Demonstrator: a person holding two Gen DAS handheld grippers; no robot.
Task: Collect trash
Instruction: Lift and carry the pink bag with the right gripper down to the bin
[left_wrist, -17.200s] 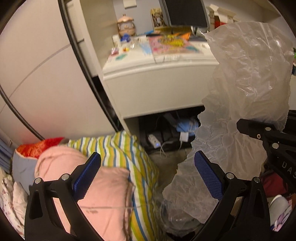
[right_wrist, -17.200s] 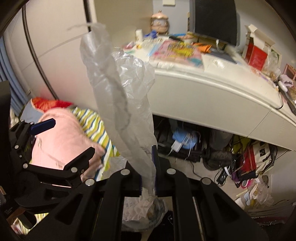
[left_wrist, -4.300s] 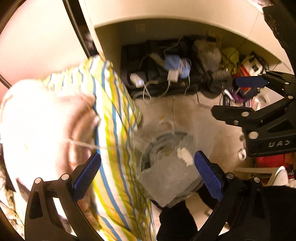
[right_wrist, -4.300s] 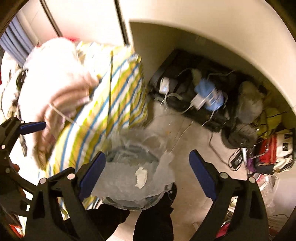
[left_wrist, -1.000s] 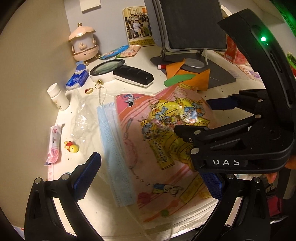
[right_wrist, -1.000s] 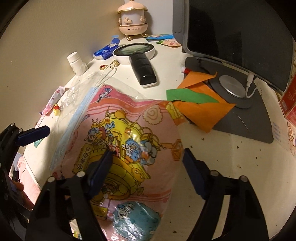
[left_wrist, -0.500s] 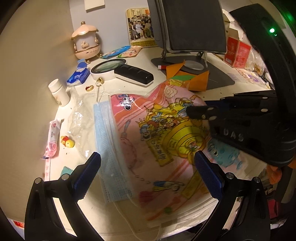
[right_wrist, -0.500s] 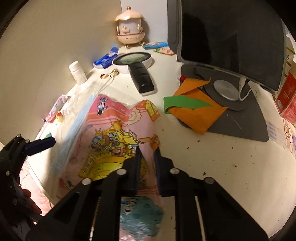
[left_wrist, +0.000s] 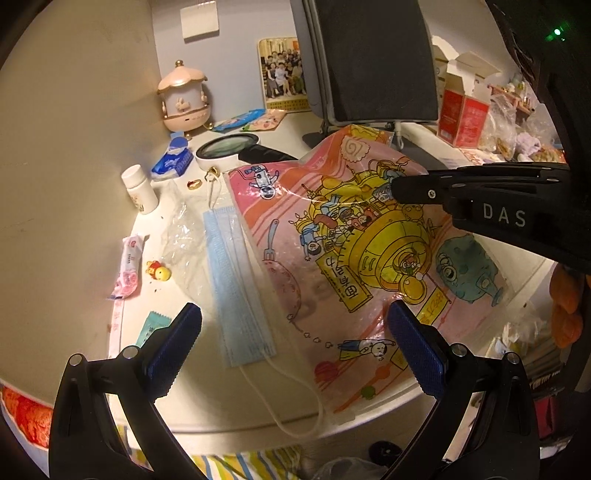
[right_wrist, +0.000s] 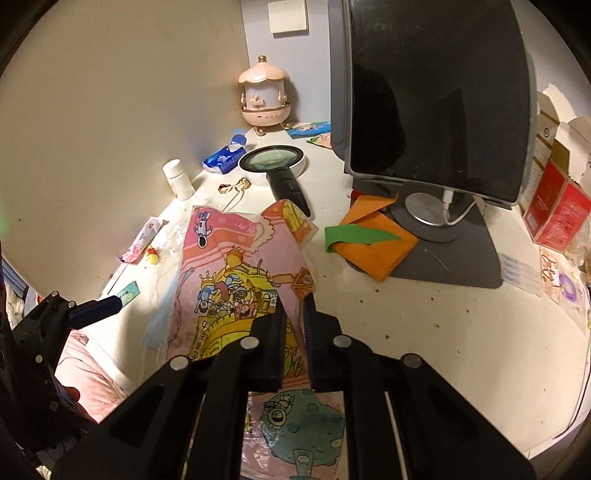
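1. Two grippers in view. Right gripper (right_wrist: 293, 317): jaws pinched tight on a fold of the cartoon wrapper (right_wrist: 236, 288), the sheet tented up from the desk (right_wrist: 424, 325) at the grip. Left gripper (left_wrist: 291, 332): jaws wide, nothing between them, poised over the near desk edge.
2. Cartoon wrapper: large pink and yellow printed plastic sheet, flimsy. In the left wrist view it fills the centre, from 12 o'clock down to 5 o'clock. Its lower part rests on the desk and overhangs the near edge; its upper part is raised at the right jaws.
3. Orientation: long axis runs roughly from the far 12 o'clock corner to the near 5 o'clock edge. Printed face up; the far corner peaks upward.
4. Face mask (left_wrist: 236, 280): pale blue, lying just beside the wrapper's left edge at 9 o'clock of it, ear loop trailing off the desk. Whether the sheet overlaps it cannot be told.
5. Step in hand, as judged: lifting the wrapper clear for disposal. Done well, the lift goes slow and straight so the sheet does not drag the mask, and the grip stays on the doubled fold, since thin film may slip.
6. Bystanders at 11 o'clock: magnifying glass (left_wrist: 227, 149), pill bottle (left_wrist: 139, 190).
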